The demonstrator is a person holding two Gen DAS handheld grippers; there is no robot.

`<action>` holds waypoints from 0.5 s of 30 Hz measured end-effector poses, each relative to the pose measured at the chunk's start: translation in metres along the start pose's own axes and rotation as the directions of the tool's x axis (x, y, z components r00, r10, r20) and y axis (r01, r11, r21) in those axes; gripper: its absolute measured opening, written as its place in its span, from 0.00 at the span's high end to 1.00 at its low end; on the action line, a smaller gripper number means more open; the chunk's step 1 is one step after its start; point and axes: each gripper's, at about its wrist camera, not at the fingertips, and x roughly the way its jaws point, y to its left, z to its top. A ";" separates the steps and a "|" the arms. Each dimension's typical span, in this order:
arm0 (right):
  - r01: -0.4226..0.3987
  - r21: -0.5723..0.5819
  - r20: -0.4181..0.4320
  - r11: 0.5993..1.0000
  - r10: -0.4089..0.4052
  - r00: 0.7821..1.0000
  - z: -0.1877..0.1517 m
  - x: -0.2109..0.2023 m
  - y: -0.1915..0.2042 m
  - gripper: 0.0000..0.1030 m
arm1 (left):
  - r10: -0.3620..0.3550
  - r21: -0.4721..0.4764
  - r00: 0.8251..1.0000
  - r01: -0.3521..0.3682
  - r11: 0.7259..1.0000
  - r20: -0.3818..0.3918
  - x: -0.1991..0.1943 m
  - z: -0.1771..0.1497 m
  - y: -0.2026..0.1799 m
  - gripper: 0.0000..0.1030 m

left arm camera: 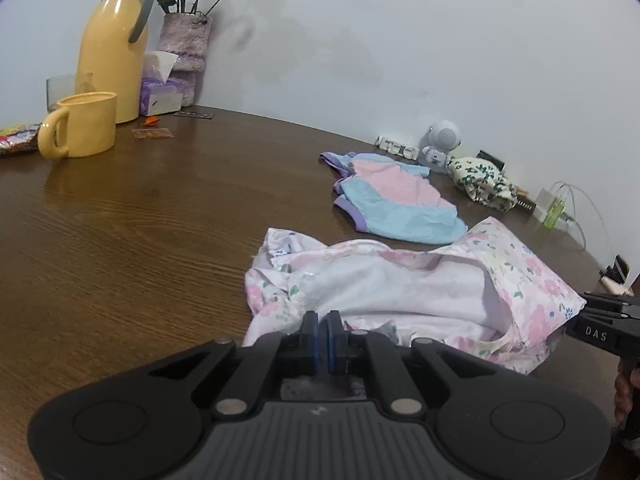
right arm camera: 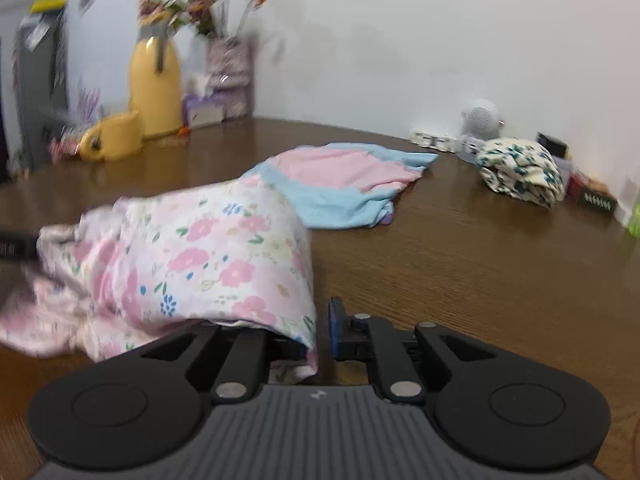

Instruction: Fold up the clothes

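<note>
A pink floral garment (left arm camera: pixel 404 292) lies bunched on the brown table (left arm camera: pixel 140 232). My left gripper (left arm camera: pixel 323 334) is shut, its pads pinching the garment's near left edge. My right gripper (right arm camera: pixel 320 334) is shut on the garment's right edge (right arm camera: pixel 208 264), and the cloth drapes over its left finger. It also shows at the right edge of the left wrist view (left arm camera: pixel 600 320), gripping the garment's corner. A pink and blue garment (left arm camera: pixel 396 200) lies flat behind. A rolled cream garment with green print (left arm camera: pixel 482 180) sits by the wall.
A yellow mug (left arm camera: pixel 80 124), a yellow thermos jug (left arm camera: pixel 116 48), a tissue box (left arm camera: pixel 160 92) and a flower vase (left arm camera: pixel 184 52) stand at the far left. A small white robot figure (left arm camera: pixel 440 140) and a charger with cables (left arm camera: pixel 556 208) sit along the wall.
</note>
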 end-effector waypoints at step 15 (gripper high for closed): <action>0.124 -0.153 0.053 0.980 -0.117 0.992 0.020 0.006 0.017 0.97 | -0.122 0.197 0.992 0.116 0.974 0.018 -0.006 0.015 -0.046 0.90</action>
